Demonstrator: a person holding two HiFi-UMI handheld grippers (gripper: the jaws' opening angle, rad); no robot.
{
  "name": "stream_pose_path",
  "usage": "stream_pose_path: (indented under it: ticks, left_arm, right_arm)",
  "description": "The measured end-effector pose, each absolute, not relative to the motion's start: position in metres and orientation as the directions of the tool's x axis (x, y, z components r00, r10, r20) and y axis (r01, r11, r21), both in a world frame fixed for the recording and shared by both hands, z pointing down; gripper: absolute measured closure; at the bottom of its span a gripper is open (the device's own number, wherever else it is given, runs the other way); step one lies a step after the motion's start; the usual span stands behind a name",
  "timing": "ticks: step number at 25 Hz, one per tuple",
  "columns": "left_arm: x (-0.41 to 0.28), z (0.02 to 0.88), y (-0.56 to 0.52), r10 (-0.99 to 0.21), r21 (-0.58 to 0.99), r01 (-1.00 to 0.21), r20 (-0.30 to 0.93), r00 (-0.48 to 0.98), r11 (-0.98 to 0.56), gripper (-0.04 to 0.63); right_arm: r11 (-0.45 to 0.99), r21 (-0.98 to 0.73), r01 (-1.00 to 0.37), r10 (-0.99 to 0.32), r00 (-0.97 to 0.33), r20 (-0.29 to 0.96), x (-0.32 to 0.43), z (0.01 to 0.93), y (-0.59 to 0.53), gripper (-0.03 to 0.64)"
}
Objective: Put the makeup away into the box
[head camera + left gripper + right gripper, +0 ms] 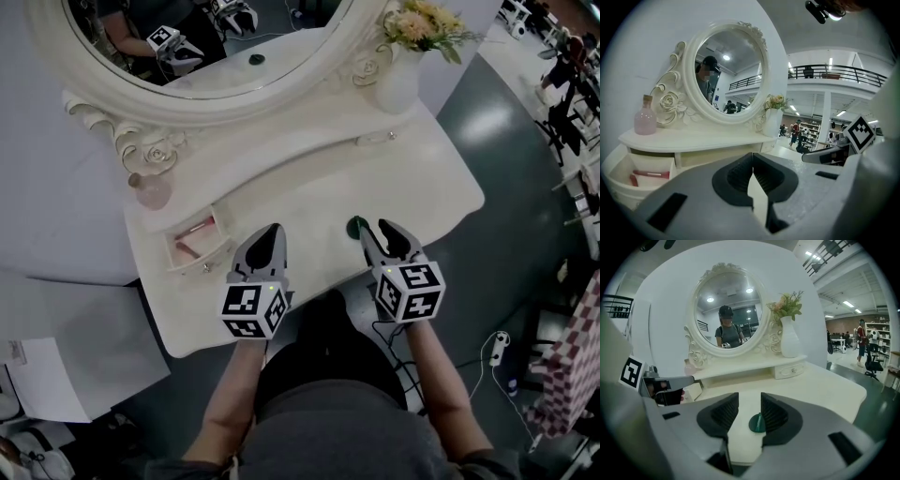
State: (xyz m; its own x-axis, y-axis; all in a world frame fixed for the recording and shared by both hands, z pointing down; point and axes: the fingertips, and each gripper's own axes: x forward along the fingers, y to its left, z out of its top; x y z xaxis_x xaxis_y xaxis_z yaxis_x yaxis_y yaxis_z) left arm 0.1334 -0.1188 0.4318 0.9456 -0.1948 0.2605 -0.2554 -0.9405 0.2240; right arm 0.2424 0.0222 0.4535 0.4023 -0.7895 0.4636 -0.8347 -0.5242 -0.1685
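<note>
A small round dark-green makeup case [357,226] lies on the white vanity table [309,178] near its front edge. My right gripper [377,232] is open right over it; in the right gripper view the green case [757,423] sits low between the jaws, close to the right-hand pad and not squeezed. My left gripper [272,231] hovers over the table's front left, shut with nothing in it [753,155]. To its left, an open white drawer box [202,262] holds pink and red makeup sticks [651,174].
A pink glass bottle [153,190] stands on the shelf above the drawer. A large oval mirror [202,42] rises behind, with a white vase of flowers [398,80] at the right. A small closed drawer [375,139] sits under the shelf.
</note>
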Motion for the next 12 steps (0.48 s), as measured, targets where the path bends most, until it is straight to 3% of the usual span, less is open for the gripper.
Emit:
stream_pose_path:
  ticks: [12]
  left_arm:
    - [0.145, 0.446, -0.127, -0.218, 0.225, -0.293, 0.307, 0.926, -0.929, 0.589]
  right_arm:
    - [-0.504, -0.178, -0.845, -0.757, 0.334, 0.562, 0.252, 0.496, 0.008, 0.477]
